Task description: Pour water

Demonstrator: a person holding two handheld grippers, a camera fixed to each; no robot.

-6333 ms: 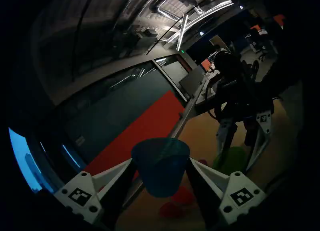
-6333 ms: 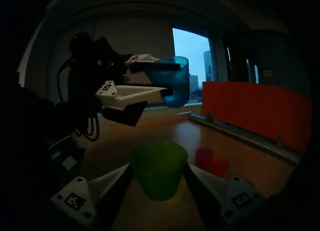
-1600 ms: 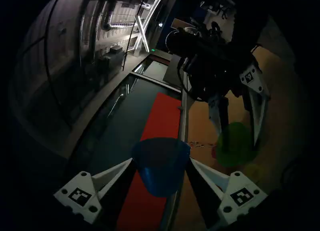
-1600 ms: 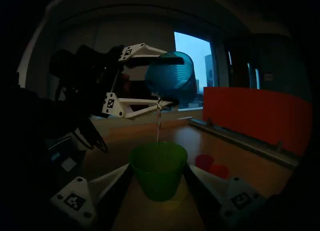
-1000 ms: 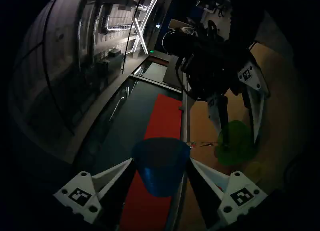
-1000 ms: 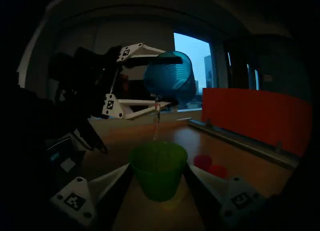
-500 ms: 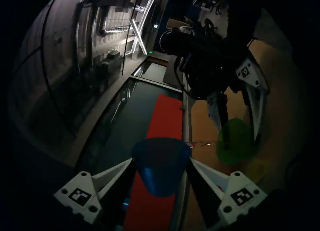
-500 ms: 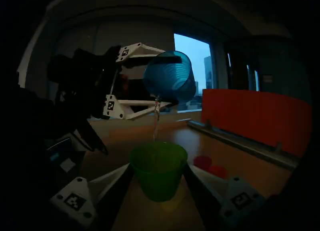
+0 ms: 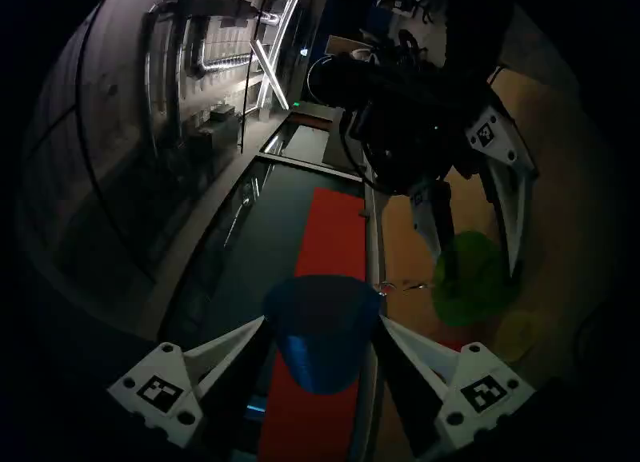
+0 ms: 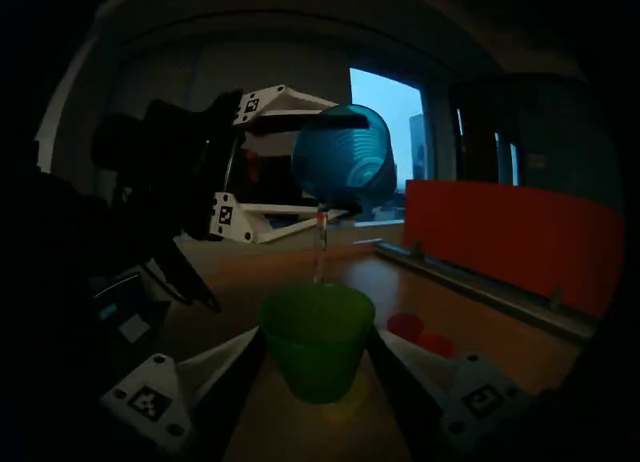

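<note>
Water [image 10: 320,250] runs in one thin stream from the tipped blue cup [image 10: 344,165] down into the single green cup [image 10: 317,352] directly beneath it. The left gripper [image 9: 322,334] has its two fingers clamped on the blue cup's sides and holds it high and tilted. The right gripper [image 10: 316,338] has both fingers pressed on the green cup, which is upright over the wooden surface [image 10: 488,330]. Two small red cups [image 10: 406,326] sit side by side on that surface, near the green cup, in front of an orange panel [image 10: 512,230].
</note>
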